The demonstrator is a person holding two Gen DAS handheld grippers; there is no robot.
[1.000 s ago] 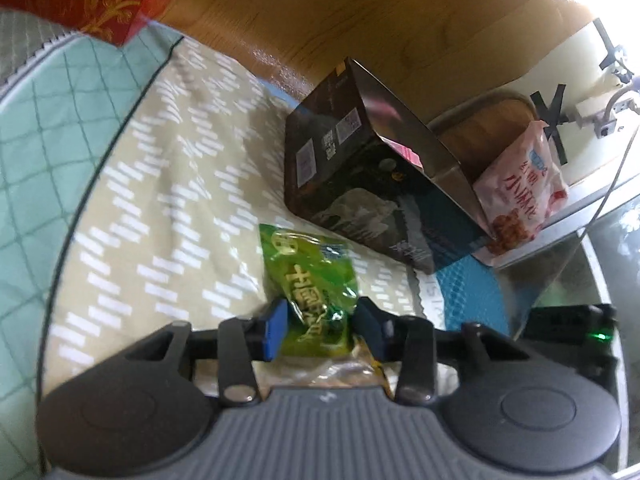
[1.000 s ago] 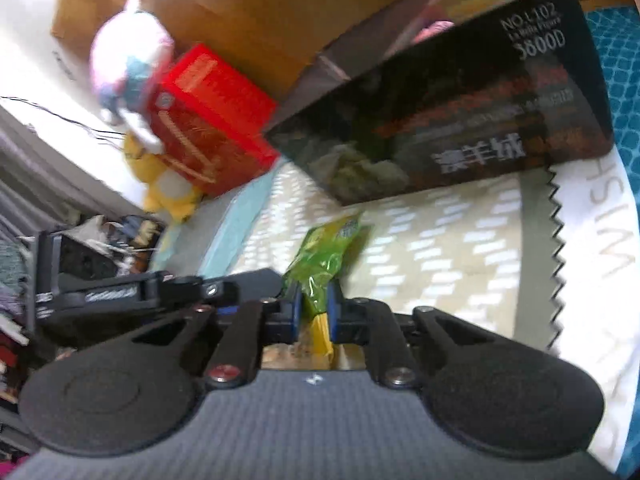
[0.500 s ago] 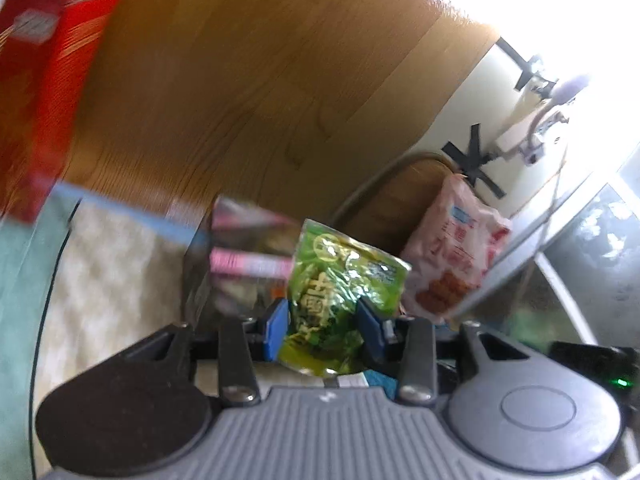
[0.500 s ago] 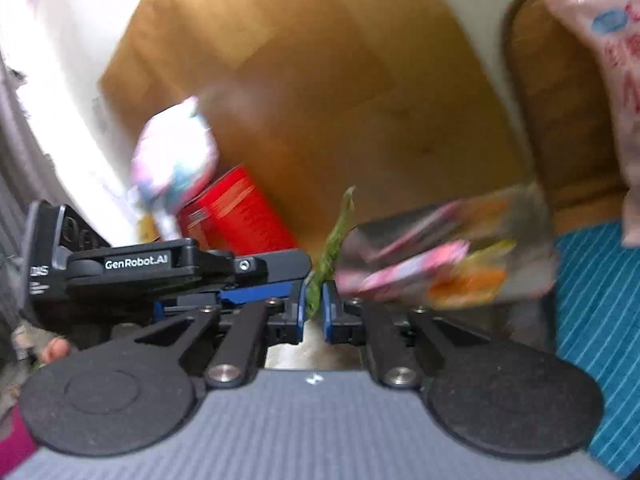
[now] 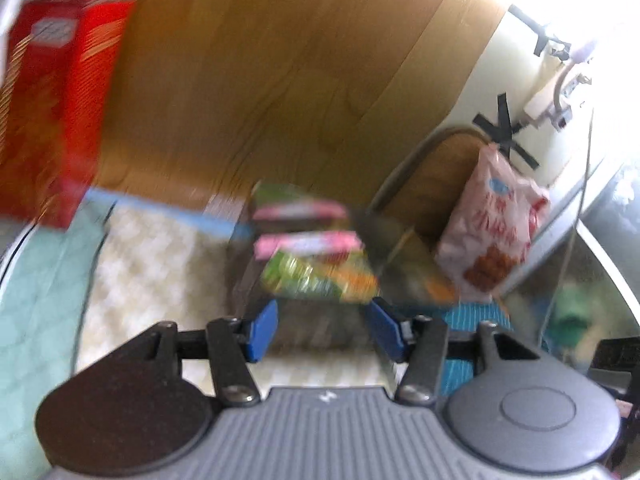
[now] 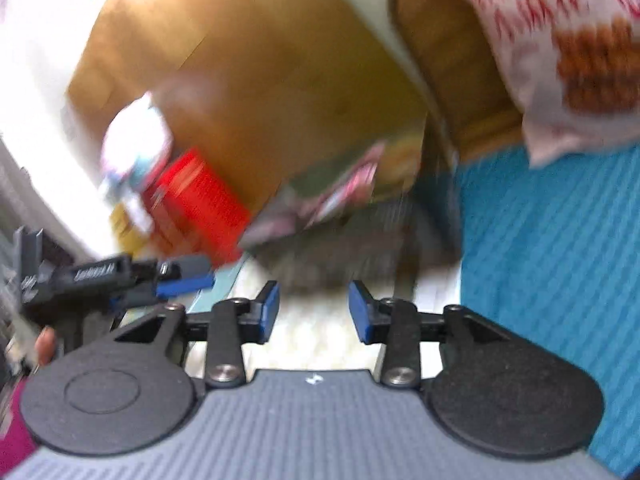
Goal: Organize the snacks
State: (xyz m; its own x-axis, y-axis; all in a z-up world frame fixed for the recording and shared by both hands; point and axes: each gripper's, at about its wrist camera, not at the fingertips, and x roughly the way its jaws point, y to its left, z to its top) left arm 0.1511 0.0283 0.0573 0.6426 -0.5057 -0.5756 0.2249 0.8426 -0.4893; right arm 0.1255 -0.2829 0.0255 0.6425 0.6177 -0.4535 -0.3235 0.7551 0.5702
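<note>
Release confirmed: left gripper (image 5: 324, 330) and right gripper (image 6: 313, 312), both pinching the green pack (image 5: 316, 276) a second ago, now gape empty, pack lying blurred in the dark box (image 5: 320, 312) among pink packs, so this snack looks stowed.

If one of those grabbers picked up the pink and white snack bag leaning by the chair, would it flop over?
Probably. The pink and white plastic snack bag looks soft and crinkled, so it would likely sag. It leans on the wooden chair back, so it may not stand alone. It looks puffy, probably light.
</note>
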